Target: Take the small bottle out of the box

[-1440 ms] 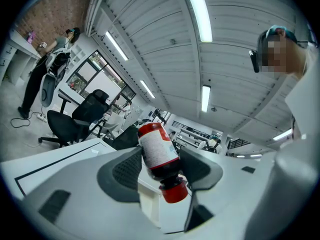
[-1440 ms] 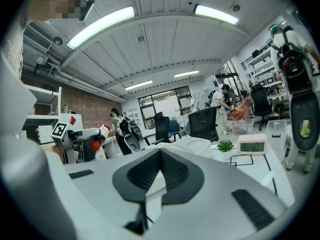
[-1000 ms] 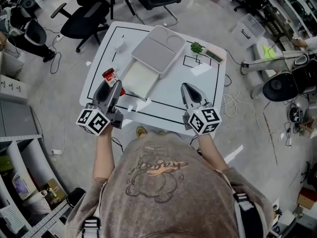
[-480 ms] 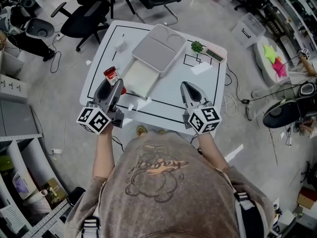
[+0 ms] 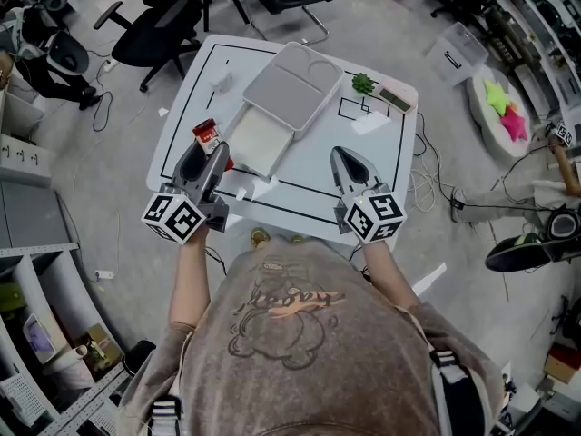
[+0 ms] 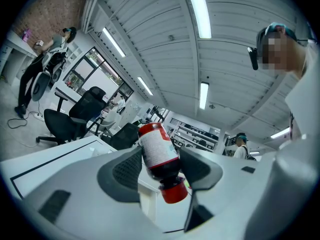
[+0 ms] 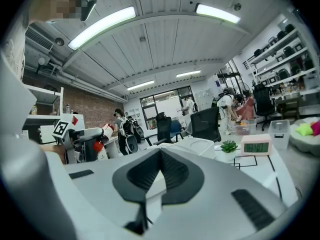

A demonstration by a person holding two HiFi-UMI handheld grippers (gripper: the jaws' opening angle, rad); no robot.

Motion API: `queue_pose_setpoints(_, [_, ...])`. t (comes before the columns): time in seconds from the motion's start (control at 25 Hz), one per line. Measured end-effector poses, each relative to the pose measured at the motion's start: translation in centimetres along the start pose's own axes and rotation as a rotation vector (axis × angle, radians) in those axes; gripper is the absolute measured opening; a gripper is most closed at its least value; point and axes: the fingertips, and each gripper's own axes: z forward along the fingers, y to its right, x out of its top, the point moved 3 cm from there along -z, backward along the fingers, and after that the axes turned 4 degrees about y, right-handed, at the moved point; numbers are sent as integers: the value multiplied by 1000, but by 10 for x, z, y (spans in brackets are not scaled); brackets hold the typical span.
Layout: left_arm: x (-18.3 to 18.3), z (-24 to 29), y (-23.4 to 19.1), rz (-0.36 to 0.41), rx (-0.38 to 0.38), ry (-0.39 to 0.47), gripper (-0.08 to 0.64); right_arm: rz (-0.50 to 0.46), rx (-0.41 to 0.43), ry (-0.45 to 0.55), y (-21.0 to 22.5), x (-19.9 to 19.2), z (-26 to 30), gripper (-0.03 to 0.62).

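Note:
My left gripper (image 5: 205,155) is shut on the small bottle (image 5: 207,134), which has a dark body, a white label and a red cap. It hangs over the table's left part, just left of the open white box (image 5: 257,143). In the left gripper view the bottle (image 6: 159,154) stands tilted between the two pads, cap end toward the camera. The box's lid (image 5: 290,84) lies behind the box. My right gripper (image 5: 344,159) hovers over the table's front right, shut with nothing between its pads (image 7: 172,171).
The white table (image 5: 313,189) carries black marked lines, a small green plant (image 5: 363,84) and a digital clock (image 5: 393,97) at its far right. Office chairs (image 5: 159,34) stand beyond the table, a clear bin (image 5: 457,53) on the floor at right. People stand in the background.
The left gripper and the bottle have drifted slightly forward and to the right. The right gripper has hardly moved.

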Motion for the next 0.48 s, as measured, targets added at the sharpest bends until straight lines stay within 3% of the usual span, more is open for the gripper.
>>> queue_pose_setpoints(0.48, [-8,1,-3,-15,12,1,245,6,-7,4,4,-2,1,-3])
